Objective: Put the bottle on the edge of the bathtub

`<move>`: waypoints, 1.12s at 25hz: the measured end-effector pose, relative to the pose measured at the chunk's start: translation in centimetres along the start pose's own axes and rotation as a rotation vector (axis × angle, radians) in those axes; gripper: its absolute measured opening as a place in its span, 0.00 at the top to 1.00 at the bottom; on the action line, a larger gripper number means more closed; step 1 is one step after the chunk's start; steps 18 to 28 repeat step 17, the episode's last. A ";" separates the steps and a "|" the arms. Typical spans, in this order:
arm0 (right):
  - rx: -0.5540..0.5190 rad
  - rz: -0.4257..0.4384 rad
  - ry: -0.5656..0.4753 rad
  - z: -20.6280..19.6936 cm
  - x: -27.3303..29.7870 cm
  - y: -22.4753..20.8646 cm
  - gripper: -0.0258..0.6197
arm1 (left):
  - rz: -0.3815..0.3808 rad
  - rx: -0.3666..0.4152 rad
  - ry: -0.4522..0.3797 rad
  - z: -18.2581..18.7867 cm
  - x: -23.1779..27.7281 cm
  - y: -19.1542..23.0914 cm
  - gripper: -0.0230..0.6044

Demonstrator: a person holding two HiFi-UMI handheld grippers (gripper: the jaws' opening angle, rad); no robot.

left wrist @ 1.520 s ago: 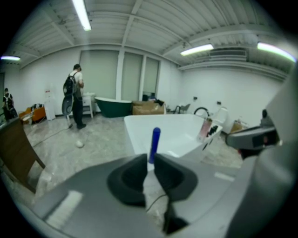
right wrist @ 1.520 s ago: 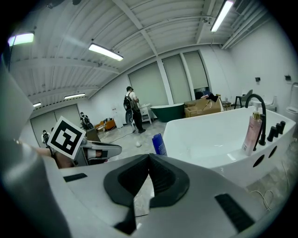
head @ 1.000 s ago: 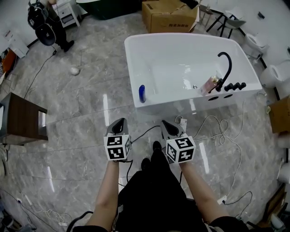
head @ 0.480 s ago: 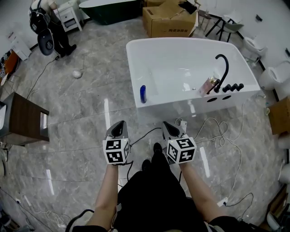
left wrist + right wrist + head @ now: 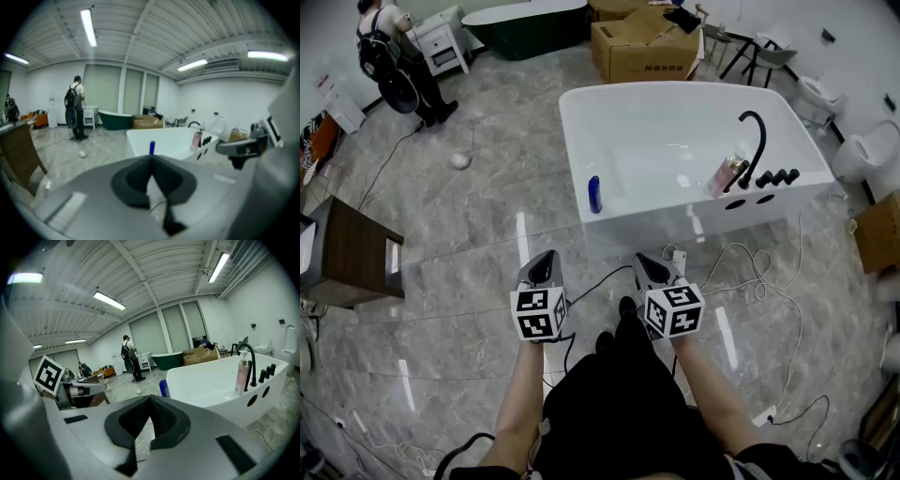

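Note:
A white bathtub (image 5: pixel 581 141) stands on the marble floor ahead of me. A blue bottle (image 5: pixel 594 194) stands upright on the tub's near left edge; it also shows in the left gripper view (image 5: pixel 151 147) and the right gripper view (image 5: pixel 164 388). A pink pump bottle (image 5: pixel 729 175) stands beside the black faucet (image 5: pixel 757 141) on the right rim. My left gripper (image 5: pixel 546 265) and right gripper (image 5: pixel 652 266) hang side by side over the floor, short of the tub. Both are shut with nothing between the jaws.
Cables (image 5: pixel 759 272) trail over the floor by the tub's near right corner. A brown cabinet (image 5: pixel 352 258) stands at the left. Behind the tub are a cardboard box (image 5: pixel 647 42) and a dark green tub (image 5: pixel 525 19). A person with a backpack (image 5: pixel 380 47) stands far left. Toilets (image 5: pixel 862 155) line the right.
The head view has shifted a little, so the tub sits slightly lower in frame. Both grippers stay shut in about the same spot.

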State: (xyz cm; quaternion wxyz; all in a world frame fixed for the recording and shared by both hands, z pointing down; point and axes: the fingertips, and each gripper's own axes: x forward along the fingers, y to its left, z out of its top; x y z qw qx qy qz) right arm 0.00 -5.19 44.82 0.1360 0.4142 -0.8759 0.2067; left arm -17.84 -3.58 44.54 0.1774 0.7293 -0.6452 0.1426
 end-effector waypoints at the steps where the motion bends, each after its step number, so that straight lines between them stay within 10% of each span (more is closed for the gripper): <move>1: -0.001 0.002 0.001 -0.1 0.0 0.2 0.96 | 0.000 0.000 -0.002 0.1 -0.2 0.1 0.95; 28: -0.031 0.019 -0.020 0.4 -0.2 2.1 0.96 | -0.004 -0.015 -0.032 0.4 -1.6 0.8 0.95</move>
